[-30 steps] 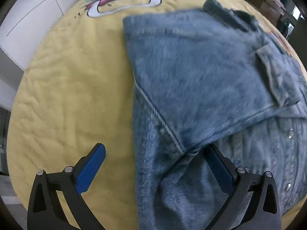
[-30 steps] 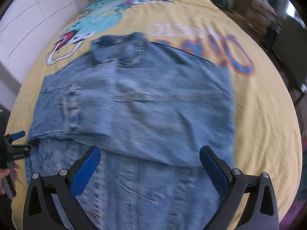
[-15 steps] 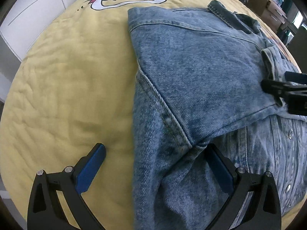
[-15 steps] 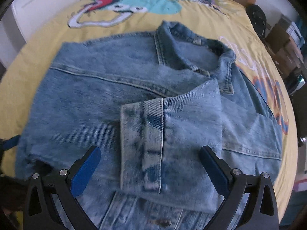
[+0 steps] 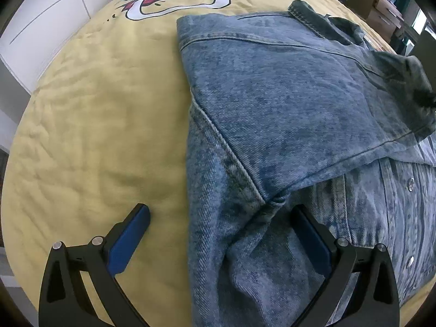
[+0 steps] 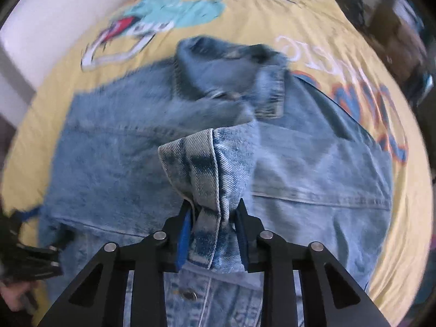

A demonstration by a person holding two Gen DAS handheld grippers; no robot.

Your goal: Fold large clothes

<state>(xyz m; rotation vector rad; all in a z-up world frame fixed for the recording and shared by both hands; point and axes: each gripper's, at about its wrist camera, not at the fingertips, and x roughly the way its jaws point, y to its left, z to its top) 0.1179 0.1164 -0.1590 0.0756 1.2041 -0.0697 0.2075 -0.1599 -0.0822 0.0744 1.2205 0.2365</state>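
Note:
A faded blue denim jacket [image 5: 286,103] lies on a yellow printed bedspread [image 5: 95,122], its left sleeve folded across the chest. My left gripper [image 5: 219,209] stands open low over the armpit seam: one finger rests on the bedspread, the other on the denim. It shows again at the left edge of the right wrist view as the left gripper [image 6: 30,256]. My right gripper [image 6: 214,204] is closing its jaws on the sleeve cuff [image 6: 196,158], which bunches up between the blue pads. Collar [image 6: 231,62] points away from me.
White cupboard doors [image 5: 41,13] stand beyond the bed's left side. Cardboard boxes [image 5: 381,8] and dark clutter sit past the far right corner. Bare bedspread [image 6: 340,27] surrounds the jacket. A hand [image 6: 16,297] holds the left gripper.
The right gripper swung over the folded sleeve, came down on its cuff and went from wide open to pinching it. The left gripper stayed where it was, open.

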